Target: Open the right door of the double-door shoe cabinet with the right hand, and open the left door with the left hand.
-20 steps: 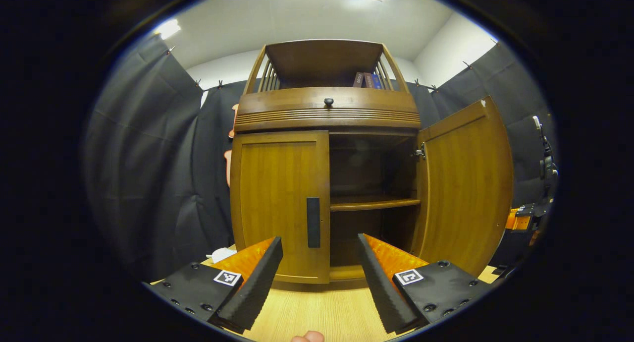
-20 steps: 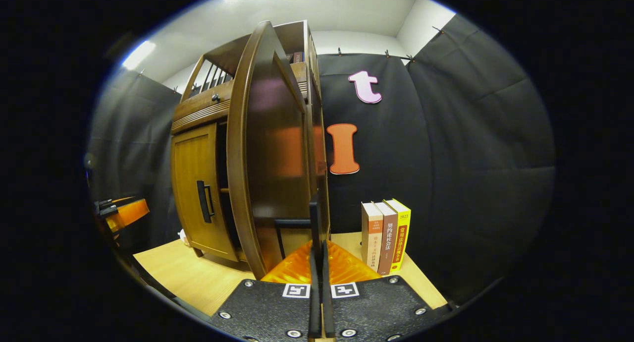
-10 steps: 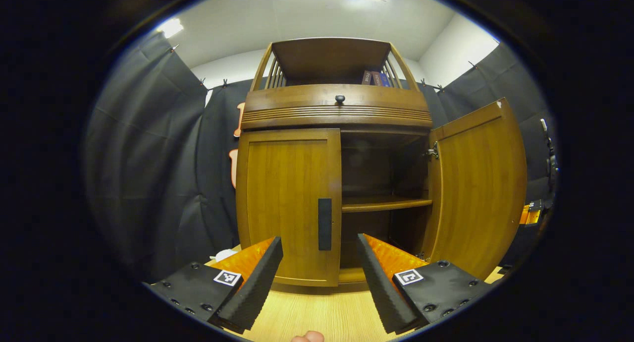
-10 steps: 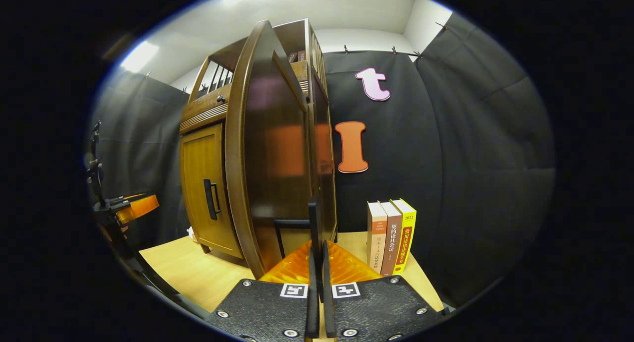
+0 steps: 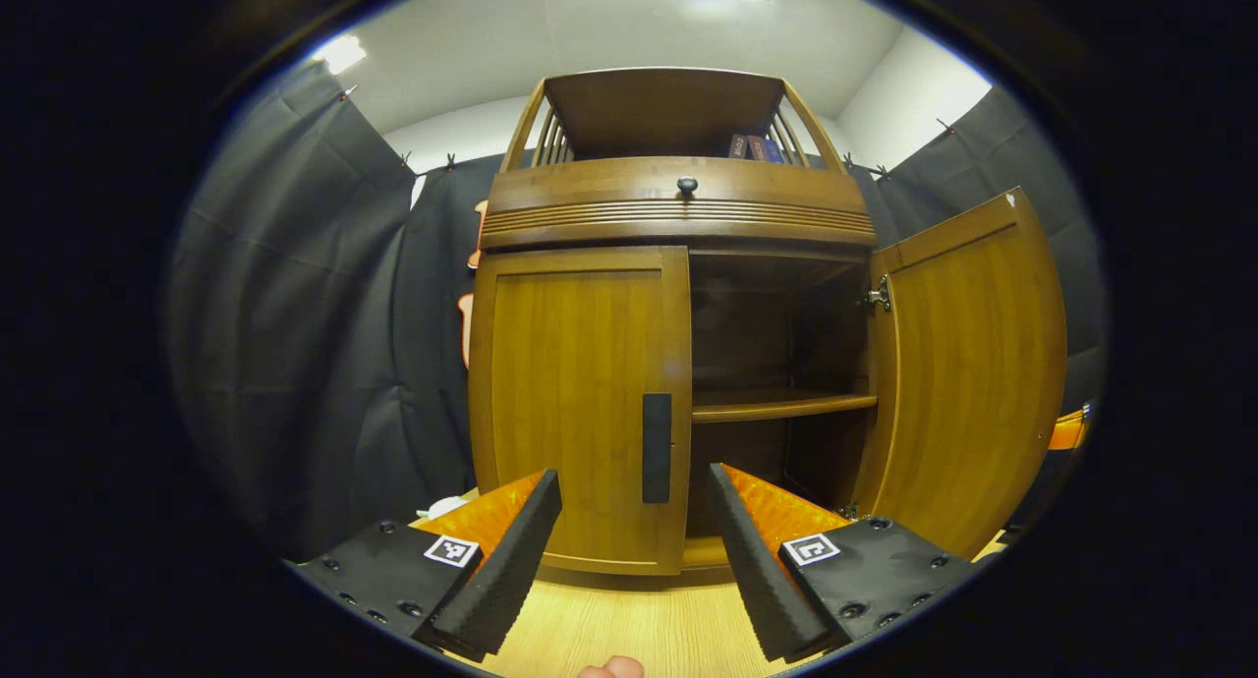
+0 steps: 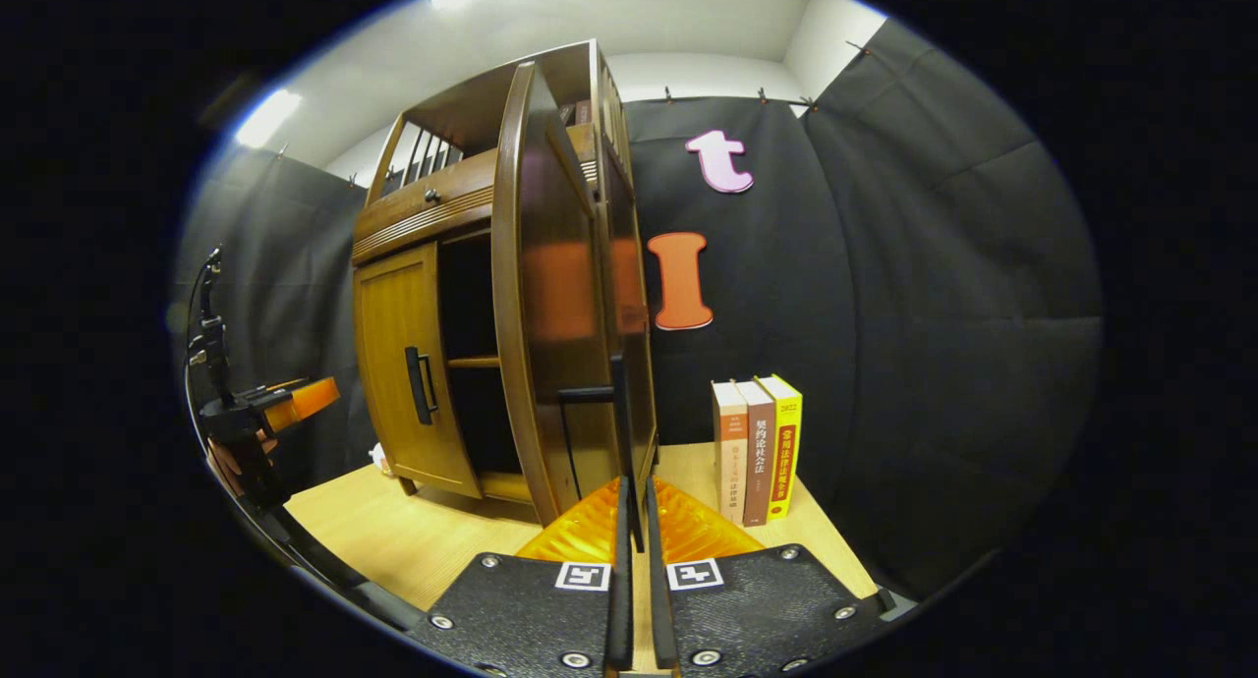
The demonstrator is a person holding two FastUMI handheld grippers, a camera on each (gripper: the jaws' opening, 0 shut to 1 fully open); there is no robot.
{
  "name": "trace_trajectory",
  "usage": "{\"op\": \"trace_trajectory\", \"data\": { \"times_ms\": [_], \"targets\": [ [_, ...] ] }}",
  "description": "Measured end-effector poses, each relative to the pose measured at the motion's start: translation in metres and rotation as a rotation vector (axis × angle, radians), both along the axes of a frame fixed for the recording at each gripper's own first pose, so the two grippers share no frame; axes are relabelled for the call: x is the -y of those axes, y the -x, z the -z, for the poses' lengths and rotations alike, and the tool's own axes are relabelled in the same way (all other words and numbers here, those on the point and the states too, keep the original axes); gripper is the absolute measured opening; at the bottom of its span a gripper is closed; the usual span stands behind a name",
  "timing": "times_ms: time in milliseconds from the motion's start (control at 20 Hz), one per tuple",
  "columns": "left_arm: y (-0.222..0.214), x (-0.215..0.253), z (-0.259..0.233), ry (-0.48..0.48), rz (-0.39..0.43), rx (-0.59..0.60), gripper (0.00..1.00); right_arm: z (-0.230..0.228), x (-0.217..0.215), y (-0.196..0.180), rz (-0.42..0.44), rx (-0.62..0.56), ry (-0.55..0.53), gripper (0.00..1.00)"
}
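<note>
Brown wooden double-door shoe cabinet (image 5: pixel 678 216) stands on a pale wood-grain tabletop (image 5: pixel 629 624), against the black cloth wall. Its right door (image 5: pixel 968 364) is swung well open, baring a dark interior with one wooden shelf (image 5: pixel 781 403); its left door (image 5: pixel 580 413) is still shut, the black bar handle (image 5: pixel 657 447) near its inner edge untouched.

The left gripper (image 5: pixel 634 550) hangs in front of that door with its fingers spread wide, holding nothing, the handle lined up between them but apart from them. The right gripper (image 6: pixel 634 560) has its fingers drawn to a narrow slit; the thin black handle (image 6: pixel 619 432) of the right door sits along that slit, though whether the fingers actually pinch it I cannot tell.

The risk, as I judge it: the left handle is slim and lies close to the door face, so a slightly off approach could bump the panel or let the fingers close on air. Pulling straight out instead of along the hinge arc might let the handle slip free or drag the cabinet.

The right gripper view adds a side-on look: the right door's glossy dark outer face, three upright books (image 6: pixel 757 452) just beside the cabinet, and the other gripper far off with a hand (image 6: pixel 236 457) holding it. The left gripper view gives the frontal alignment, plus a small knob (image 5: pixel 686 184) on the upper drawer.
</note>
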State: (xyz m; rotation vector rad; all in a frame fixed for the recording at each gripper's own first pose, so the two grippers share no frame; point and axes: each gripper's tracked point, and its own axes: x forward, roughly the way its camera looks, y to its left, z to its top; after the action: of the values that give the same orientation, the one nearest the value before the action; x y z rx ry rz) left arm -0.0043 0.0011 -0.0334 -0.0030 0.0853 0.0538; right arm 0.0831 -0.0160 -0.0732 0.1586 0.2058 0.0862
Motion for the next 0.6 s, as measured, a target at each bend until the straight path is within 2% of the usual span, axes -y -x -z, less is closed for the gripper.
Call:
{"op": "trace_trajectory", "data": {
  "times_ms": [50,100,150,250,450,550,600],
  "targets": [
    [-0.005,0.004,0.002,0.022,0.019,-0.004,0.98,-0.001,0.000,0.002,0.007,0.001,-0.004,0.15],
    [-0.010,0.006,0.001,0.031,0.031,0.001,0.99,-0.004,0.000,0.005,0.012,0.007,-0.009,0.17],
    [-0.019,0.005,0.000,0.027,0.032,0.007,0.98,-0.008,0.002,0.006,0.020,0.018,-0.011,0.11],
    [-0.036,0.001,0.004,0.004,0.029,0.010,0.98,-0.010,0.007,0.006,0.041,0.029,0.002,0.21],
    [-0.072,-0.006,0.009,-0.017,0.027,0.023,0.98,-0.012,0.015,0.010,0.069,0.026,0.048,0.58],
    [-0.091,-0.009,0.015,-0.019,0.029,0.020,0.98,-0.015,0.014,0.007,0.072,0.030,0.057,0.84],
    [-0.100,-0.010,0.017,-0.016,0.026,0.016,0.98,-0.016,0.015,0.006,0.077,0.035,0.057,0.87]
  ]
}}
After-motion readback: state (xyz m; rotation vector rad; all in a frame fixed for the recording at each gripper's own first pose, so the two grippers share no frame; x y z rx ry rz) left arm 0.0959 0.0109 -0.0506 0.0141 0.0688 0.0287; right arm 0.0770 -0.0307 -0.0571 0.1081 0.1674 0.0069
